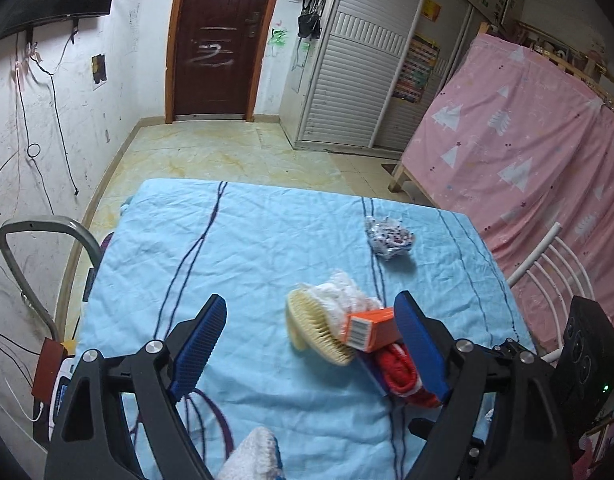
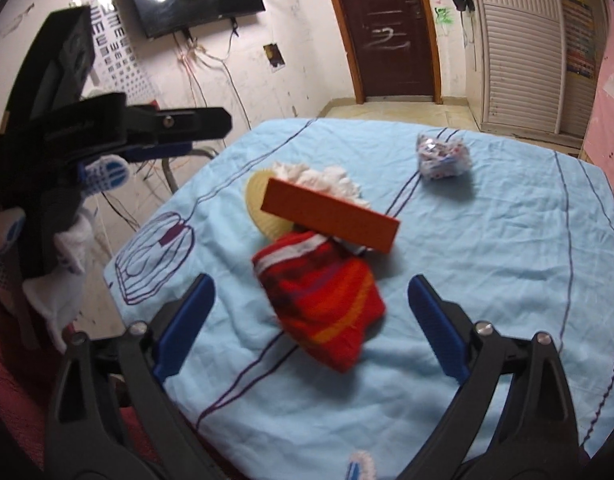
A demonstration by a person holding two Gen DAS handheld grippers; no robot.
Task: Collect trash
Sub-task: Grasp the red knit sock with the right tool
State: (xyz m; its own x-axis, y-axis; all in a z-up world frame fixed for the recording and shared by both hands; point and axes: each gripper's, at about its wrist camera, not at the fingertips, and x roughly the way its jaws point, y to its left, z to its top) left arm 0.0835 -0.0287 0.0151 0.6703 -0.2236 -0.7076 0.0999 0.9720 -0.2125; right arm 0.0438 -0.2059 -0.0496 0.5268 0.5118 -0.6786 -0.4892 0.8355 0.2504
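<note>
A light blue cloth (image 1: 243, 264) is spread over the table, and on it a small heap is gathered near the middle: an orange box (image 2: 330, 213) is propped aslant across a cream brush (image 1: 315, 330), white wadding (image 1: 343, 292) and a red striped knit (image 2: 327, 300), so that the box is carried by the soft things under it rather than lying flat. A crumpled printed wrapper (image 2: 443, 156) is set apart, farther toward the far edge; this, with the box, is judged the likeliest trash. The left gripper (image 1: 313, 346) is held wide open above the cloth, nothing being gripped, though its right pad is seen in front of the box and knit. The right gripper (image 2: 309, 320) is likewise spread wide and empty, the knit lying ahead between its fingers but not pressed; the stance is taken as an approach. A barcode label is seen on the box end, but no digits can be read. An eye chart on the wall and scrawled white marks on the door are visible; nothing legible is made out.
</note>
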